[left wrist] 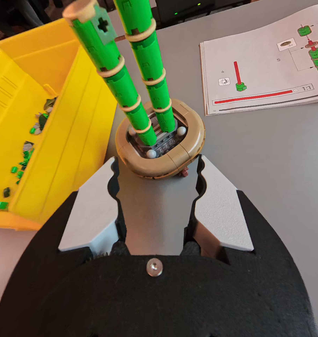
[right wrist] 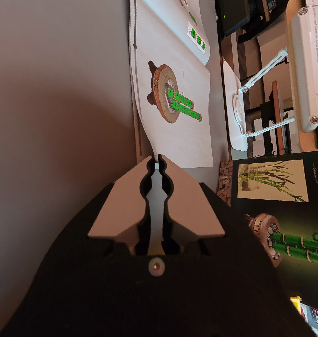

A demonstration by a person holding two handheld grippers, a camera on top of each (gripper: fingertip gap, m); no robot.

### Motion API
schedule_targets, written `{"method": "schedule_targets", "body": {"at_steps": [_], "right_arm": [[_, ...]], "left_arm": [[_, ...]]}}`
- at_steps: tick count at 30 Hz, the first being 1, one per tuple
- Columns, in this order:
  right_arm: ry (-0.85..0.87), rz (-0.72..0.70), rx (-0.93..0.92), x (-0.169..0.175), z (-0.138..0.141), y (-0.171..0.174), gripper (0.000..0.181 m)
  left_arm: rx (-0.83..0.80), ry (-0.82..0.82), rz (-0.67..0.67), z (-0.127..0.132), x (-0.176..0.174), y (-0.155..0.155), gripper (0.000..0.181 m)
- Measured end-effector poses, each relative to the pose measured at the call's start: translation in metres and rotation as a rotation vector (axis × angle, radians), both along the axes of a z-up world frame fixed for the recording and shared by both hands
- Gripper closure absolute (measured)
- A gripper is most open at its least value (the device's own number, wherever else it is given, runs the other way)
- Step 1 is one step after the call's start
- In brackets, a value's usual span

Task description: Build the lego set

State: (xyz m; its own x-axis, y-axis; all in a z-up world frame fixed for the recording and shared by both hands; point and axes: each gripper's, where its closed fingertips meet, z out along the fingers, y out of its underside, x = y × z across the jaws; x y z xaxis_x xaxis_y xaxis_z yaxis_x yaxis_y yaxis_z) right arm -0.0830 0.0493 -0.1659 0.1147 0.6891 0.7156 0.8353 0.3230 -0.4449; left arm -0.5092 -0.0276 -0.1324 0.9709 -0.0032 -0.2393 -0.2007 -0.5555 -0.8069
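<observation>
Left gripper (left wrist: 157, 160), tilted down at the table (left wrist: 264, 164) with jaws spread and empty, just short of the tan pot (left wrist: 160, 164) bearing two green stalks (left wrist: 129, 87). Right gripper (right wrist: 155, 156), rolled sideways, nearly closed at the page edge of the instruction booklet (right wrist: 172, 136); whether it pinches the page cannot be told.

A flat matte grey tabletop (left wrist: 254, 164) filled most of both views, lit warmly, with a soft brownish shadow across it in the right wrist view. Beyond its far edge stood a dark box-shaped device (left wrist: 183, 11) showing small green lights. Farther off, a white lamp with a round base and a slotted folding arm (right wrist: 260, 76) rested on a pale wooden desk (right wrist: 234, 109), beside dark shelving.
</observation>
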Motion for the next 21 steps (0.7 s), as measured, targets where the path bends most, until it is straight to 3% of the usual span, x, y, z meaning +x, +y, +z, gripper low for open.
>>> {"method": "schedule_targets", "body": {"at_steps": [15, 18, 21], "right_arm": [[-0.008, -0.007, 0.001, 0.005, 0.000, 0.001, 0.179], [-0.018, -0.011, 0.014, 0.006, 0.001, 0.001, 0.179], [-0.028, -0.013, 0.025, 0.006, 0.001, 0.001, 0.179]], "left_arm": [[-0.025, -0.015, -0.143, -0.003, 0.001, 0.062, 0.091], [0.050, -0.043, -0.138, 0.008, 0.005, 0.066, 0.084], [0.179, -0.035, -0.143, 0.036, 0.015, 0.054, 0.084]]}}
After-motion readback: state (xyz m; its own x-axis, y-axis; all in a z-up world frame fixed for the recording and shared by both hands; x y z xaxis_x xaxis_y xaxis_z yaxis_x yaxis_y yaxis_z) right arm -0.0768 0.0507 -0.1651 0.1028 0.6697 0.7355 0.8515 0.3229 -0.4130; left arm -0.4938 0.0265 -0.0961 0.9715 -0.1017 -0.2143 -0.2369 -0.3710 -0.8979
